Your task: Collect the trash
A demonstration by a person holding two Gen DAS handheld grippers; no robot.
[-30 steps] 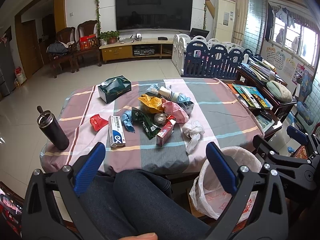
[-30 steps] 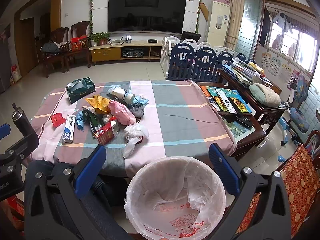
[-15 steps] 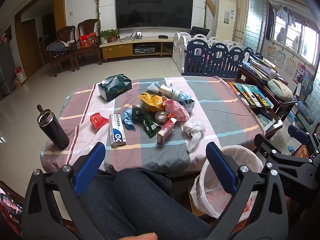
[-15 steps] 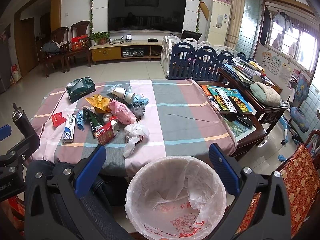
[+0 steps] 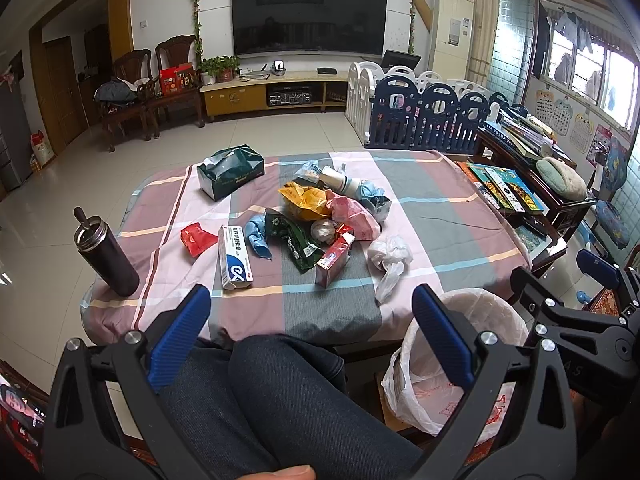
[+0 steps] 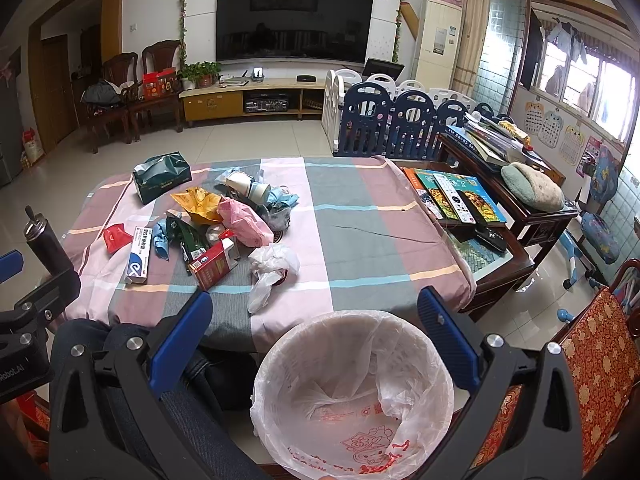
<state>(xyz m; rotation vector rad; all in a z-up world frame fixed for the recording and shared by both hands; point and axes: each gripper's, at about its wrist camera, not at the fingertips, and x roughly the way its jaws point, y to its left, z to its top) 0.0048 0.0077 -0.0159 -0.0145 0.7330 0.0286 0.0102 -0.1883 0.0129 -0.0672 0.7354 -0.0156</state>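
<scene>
Both grippers are held low at the near edge of the table point(image 5: 440, 216), which is covered with a striped cloth. Left gripper point(image 5: 311, 326): fingers spread wide, nothing between them, hovering over the person's dark trouser leg point(image 5: 280, 400). Right gripper point(image 6: 314, 334): fingers likewise wide apart and empty, positioned above the bin point(image 6: 352, 392), which is lined with a thin white bag and stands on the floor just near the table's near right edge. Trash lies in a loose heap left of table centre: white-and-blue carton point(image 5: 234, 256) at the left, blue crumpled wrapper point(image 5: 257, 236) just beside it, dark green packet point(image 5: 298, 240), red-and-white box point(image 5: 334, 260), yellow wrapper point(image 5: 306, 200), pink bag point(image 5: 354, 216), and a crumpled white plastic bag point(image 5: 390, 260) at the near right of the heap. A small red packet point(image 5: 198, 238) lies apart to the left. Green tissue box point(image 5: 231, 170) sits far left; dark flask point(image 5: 105, 256) stands upright at the left edge.
</scene>
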